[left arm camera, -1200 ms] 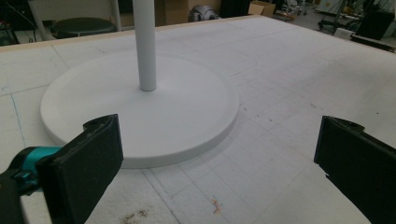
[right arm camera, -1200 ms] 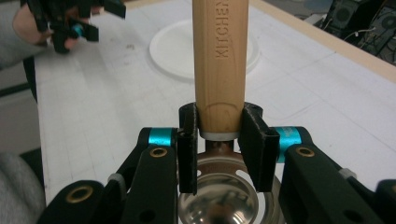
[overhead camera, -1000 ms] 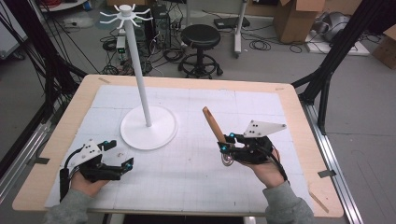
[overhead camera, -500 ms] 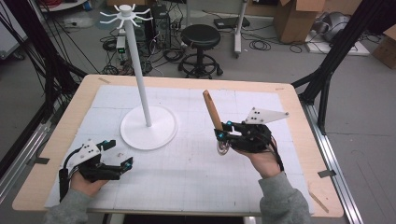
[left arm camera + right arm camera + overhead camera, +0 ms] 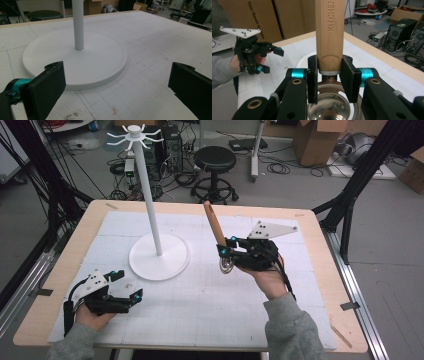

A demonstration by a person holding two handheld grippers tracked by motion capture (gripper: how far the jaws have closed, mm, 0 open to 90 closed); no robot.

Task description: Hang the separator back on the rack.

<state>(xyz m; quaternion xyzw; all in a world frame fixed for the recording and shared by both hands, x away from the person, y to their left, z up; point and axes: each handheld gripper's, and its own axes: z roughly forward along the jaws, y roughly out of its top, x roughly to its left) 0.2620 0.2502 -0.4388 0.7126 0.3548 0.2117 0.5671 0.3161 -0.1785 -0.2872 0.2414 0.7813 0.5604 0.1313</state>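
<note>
My right gripper (image 5: 226, 252) is shut on the lower end of a utensil's wooden handle (image 5: 214, 222), held above the white mat right of centre. The handle leans up and away, and a small metal bowl (image 5: 227, 266) hangs below the jaws. In the right gripper view the pads (image 5: 312, 75) clamp the handle (image 5: 329, 32) just above the shiny bowl (image 5: 329, 107). A white stand with a round base (image 5: 165, 265), a thin pole (image 5: 150, 205) and hooks on top (image 5: 135, 135) rises left of centre. My left gripper (image 5: 132, 297) rests low at the near left, open and holding nothing, facing the base (image 5: 75, 60).
The white mat (image 5: 200, 310) covers a wooden table (image 5: 310, 225). Beyond the far edge are a black stool (image 5: 215, 162), cardboard boxes (image 5: 320, 140) and cables on the floor. Black frame posts (image 5: 360, 180) stand at both sides. The other hand's gripper (image 5: 279, 51) appears far off in the right gripper view.
My right hand has lifted the utensil and carried it away from me and slightly left, toward the stand. The left gripper has stayed put.
</note>
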